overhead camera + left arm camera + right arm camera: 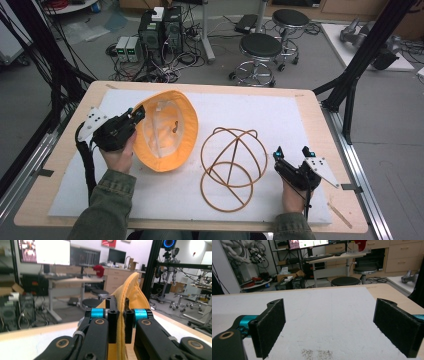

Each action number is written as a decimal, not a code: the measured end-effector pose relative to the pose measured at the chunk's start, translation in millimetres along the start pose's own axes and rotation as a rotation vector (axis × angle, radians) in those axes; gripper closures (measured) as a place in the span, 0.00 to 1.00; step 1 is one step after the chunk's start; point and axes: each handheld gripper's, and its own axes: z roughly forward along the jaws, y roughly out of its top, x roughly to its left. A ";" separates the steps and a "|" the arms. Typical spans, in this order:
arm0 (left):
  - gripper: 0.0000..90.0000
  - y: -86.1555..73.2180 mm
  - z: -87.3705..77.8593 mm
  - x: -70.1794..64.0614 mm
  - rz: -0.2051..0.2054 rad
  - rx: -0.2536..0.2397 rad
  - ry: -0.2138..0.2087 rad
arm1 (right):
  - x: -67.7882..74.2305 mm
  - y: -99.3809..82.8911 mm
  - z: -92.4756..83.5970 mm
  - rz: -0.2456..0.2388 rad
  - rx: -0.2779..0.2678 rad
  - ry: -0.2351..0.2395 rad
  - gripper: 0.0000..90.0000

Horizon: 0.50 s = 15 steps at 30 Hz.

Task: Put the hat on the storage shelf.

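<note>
Between left claw (118,322) jaws: hat (167,130) brim | right claw (291,152) spread

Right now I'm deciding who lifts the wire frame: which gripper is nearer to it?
Right. The right gripper sits open just beside the wire frame, apart from it; the left gripper is farther, clamped on the orange hat's brim.

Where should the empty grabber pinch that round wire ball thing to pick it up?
Probably on one thin hoop of the wire frame, at its right edge, nearest the open right hand-held gripper. Come in from the right, jaws either side of the rod. The hoops are slim and open, so a single rod fits between the pads.
</note>
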 end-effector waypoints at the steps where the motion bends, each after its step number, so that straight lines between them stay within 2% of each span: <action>1: 0.97 2.1 -0.7 -1.8 0.010 -0.015 -0.007 | -0.1 0.0 0.0 -0.002 -0.001 -0.001 0.11; 5: 0.97 9.0 -2.5 -8.9 0.028 -0.067 -0.026 | -1.0 -0.2 -0.1 0.000 0.000 -0.001 0.11; 15: 0.96 26.6 0.7 -23.4 0.046 -0.116 -0.071 | -1.0 0.1 -0.7 0.004 -0.006 -0.002 0.11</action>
